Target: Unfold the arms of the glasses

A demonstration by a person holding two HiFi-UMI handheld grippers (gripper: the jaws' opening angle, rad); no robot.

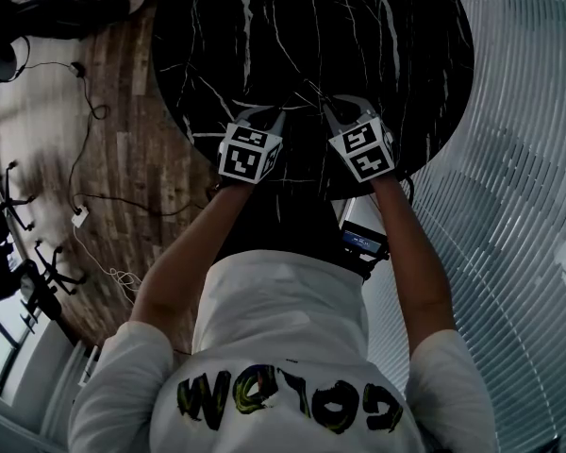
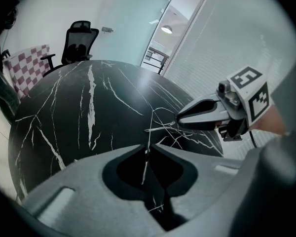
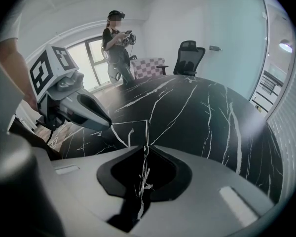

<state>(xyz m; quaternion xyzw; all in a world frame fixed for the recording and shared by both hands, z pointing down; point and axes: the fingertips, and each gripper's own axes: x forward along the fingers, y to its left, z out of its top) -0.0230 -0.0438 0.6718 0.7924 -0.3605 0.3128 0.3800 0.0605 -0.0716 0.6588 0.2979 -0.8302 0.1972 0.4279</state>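
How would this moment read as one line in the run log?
left gripper: shut on glasses | right gripper: shut on glasses | glasses: thin wire frame, between both grippers, over black table

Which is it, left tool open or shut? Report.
Shut: the left tool has its jaws pinched on the thin wire of the glasses.

This is an office. A swivel chair point(image 2: 80, 41) stands at the far side of a round table point(image 2: 64, 112). A glass partition with blinds point(image 1: 519, 206) runs along the right.
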